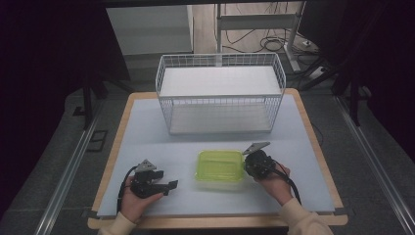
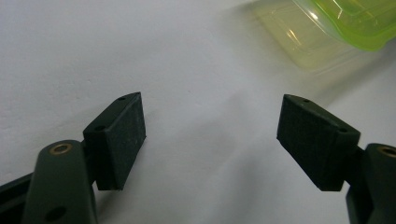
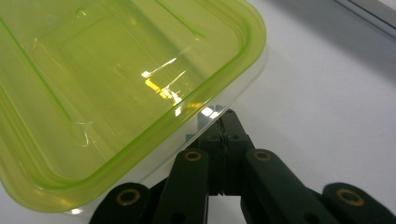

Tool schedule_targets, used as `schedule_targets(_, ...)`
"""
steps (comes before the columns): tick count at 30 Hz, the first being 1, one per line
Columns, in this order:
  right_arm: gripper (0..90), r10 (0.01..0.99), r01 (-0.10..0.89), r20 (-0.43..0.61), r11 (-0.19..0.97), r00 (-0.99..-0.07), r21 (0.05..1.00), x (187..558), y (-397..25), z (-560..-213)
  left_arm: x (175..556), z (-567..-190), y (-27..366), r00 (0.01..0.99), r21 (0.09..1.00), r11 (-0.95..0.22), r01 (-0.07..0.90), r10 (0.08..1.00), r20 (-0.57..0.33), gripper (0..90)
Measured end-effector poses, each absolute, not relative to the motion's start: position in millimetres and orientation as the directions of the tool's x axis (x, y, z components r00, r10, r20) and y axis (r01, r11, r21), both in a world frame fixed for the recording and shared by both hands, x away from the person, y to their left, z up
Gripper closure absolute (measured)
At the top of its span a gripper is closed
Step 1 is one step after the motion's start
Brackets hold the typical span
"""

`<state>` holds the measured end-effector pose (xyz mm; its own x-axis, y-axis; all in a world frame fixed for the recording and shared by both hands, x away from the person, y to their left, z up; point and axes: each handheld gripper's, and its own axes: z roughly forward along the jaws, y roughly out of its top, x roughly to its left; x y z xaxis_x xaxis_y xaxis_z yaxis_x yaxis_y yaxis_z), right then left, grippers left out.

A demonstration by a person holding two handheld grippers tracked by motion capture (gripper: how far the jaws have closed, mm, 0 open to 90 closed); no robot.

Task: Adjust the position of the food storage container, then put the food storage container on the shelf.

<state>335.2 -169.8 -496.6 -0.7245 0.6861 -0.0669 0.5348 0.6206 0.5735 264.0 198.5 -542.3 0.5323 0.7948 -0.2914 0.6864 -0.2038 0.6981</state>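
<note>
A clear plastic container with a lime-green lid [image 1: 220, 165] sits on the pale table mat, near the front middle. My right gripper [image 1: 246, 165] is at its right edge; in the right gripper view its jaws are pressed together on the rim of the container [image 3: 116, 93] at the right gripper's tips [image 3: 220, 122]. My left gripper [image 1: 170, 186] rests low by the front left, pointing right toward the box, a short gap away. In the left gripper view the left gripper [image 2: 210, 135] stands wide open with bare mat between its pads, and the container [image 2: 345, 23] lies ahead at upper right.
A white wire basket [image 1: 220, 112] stands at the back middle of the table mat [image 1: 147, 142]. The wooden table edge [image 1: 215, 223] runs along the front. Dark floor, rails and cables surround the table.
</note>
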Motion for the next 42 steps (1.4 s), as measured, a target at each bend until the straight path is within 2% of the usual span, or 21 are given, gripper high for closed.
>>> schedule_targets(8,89.8,0.68,0.528,-0.069,0.625,-0.73,0.575,336,-164,-498,264,-542,199,0.532,0.7,-0.202,0.686,0.795,-0.292,23.2)
schedule_targets(16,89.8,0.716,0.542,-0.061,0.578,-0.695,0.609,335,-186,-492,263,-541,202,0.526,0.706,-0.188,0.683,0.797,-0.296,23.2)
schedule_targets(29,89.3,0.741,0.555,0.018,0.488,-0.672,0.674,319,-228,-485,260,-534,205,0.494,0.719,-0.137,0.681,0.811,-0.313,23.5)
schedule_targets(34,84.7,0.732,0.563,0.072,0.454,-0.678,0.691,318,-233,-484,261,-526,198,0.495,0.733,-0.139,0.666,0.817,-0.296,23.0)
schedule_targets(35,82.5,0.729,0.564,0.084,0.446,-0.68,0.695,319,-233,-483,262,-521,195,0.505,0.741,-0.144,0.655,0.814,-0.288,23.0)
schedule_targets(38,66.2,0.72,0.569,0.125,0.416,-0.683,0.71,320,-235,-482,264,-510,187,0.534,0.757,-0.145,0.637,0.792,-0.297,22.7)
schedule_targets(40,47.3,0.738,0.578,0.155,0.36,-0.656,0.732,321,-237,-479,266,-505,183,0.54,0.753,-0.132,0.645,0.775,-0.327,22.8)
schedule_targets(42,43.8,0.737,0.583,0.171,0.346,-0.654,0.735,322,-238,-479,268,-504,184,0.538,0.75,-0.122,0.65,0.771,-0.34,22.8)
